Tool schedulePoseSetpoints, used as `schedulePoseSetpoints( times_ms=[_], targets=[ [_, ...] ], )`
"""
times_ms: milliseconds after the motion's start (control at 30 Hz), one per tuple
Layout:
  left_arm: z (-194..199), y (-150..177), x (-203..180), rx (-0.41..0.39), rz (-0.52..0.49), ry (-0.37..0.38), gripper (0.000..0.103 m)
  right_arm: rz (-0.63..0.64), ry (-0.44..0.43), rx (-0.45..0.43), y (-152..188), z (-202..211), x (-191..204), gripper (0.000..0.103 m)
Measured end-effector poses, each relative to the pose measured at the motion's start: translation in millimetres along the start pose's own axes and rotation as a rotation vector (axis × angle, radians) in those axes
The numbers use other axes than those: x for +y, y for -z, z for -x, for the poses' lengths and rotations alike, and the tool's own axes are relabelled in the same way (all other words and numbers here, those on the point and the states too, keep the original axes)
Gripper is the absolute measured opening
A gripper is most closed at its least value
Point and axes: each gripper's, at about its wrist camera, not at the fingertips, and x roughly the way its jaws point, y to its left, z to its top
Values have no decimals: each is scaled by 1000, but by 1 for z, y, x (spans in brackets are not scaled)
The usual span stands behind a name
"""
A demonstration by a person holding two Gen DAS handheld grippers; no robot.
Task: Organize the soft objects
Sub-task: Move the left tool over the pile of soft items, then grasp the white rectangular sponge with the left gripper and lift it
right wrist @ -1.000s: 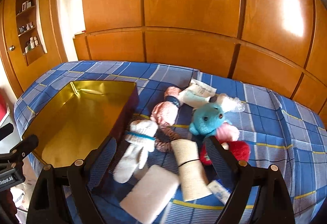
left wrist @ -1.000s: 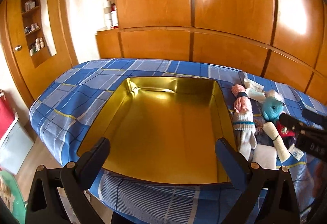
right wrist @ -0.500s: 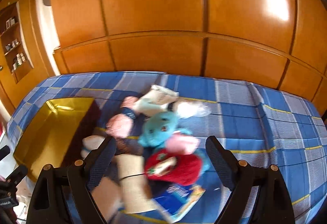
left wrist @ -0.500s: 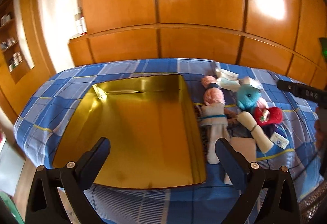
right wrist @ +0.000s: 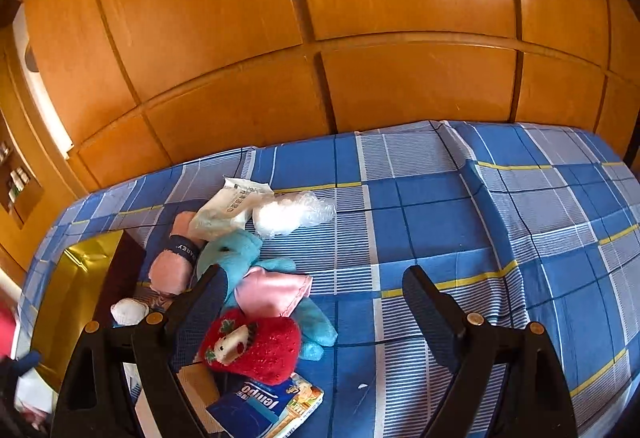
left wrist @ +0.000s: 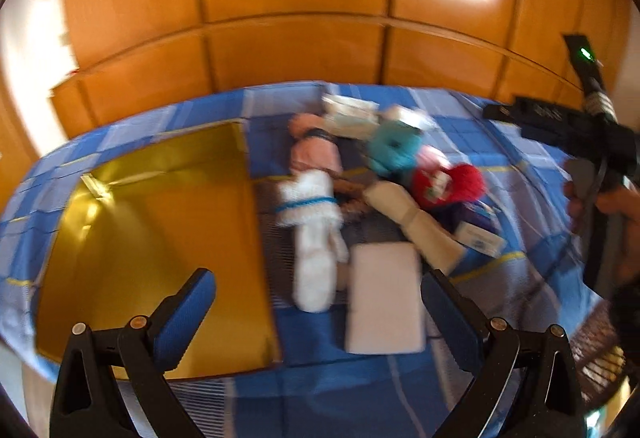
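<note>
Both grippers have swung rightward: the left gripper, fingers spread and empty, now faces the soft toys beside the gold tray; the right gripper, fingers apart, hovers over the checked bed.

On the bed, the tray lies left; the heap of soft things sits just right of it, apparently touching. Wooden panels stand behind.

The right gripper hangs wide apart over the blue checked cloth — strawberry plush touching its left finger.
</note>
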Motion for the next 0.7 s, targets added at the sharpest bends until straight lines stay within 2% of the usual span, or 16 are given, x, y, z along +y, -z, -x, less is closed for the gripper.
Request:
schedulePoseSetpoints(
  times_ms=[133,200,333,367,467,567,633,700],
  targets=[
    [-19,-4,-19,68,-52,81,103,-23,-23,11,0,0,-2,91],
    [-31,-4,-28,94,-79,91,103,-16,-26,12,0,1,0,91],
    [-57,4,-41,196,-121,115,83,-4,-35,3,-1,4,4,91],
    [-65,7,-45,220,-132,116,83,-4,-37,1,-1,5,4,91],
    [-74,11,-53,217,-169,81,82,-15,-49,-6,-2,7,3,91],
    [-83,12,-57,234,-176,82,79,-21,-54,-9,-3,9,2,91],
    [-87,13,-60,232,-194,77,74,-21,-55,-8,-3,9,2,91],
    [-86,12,-60,208,-189,85,64,-21,-58,-4,-3,8,2,91]
  ],
)
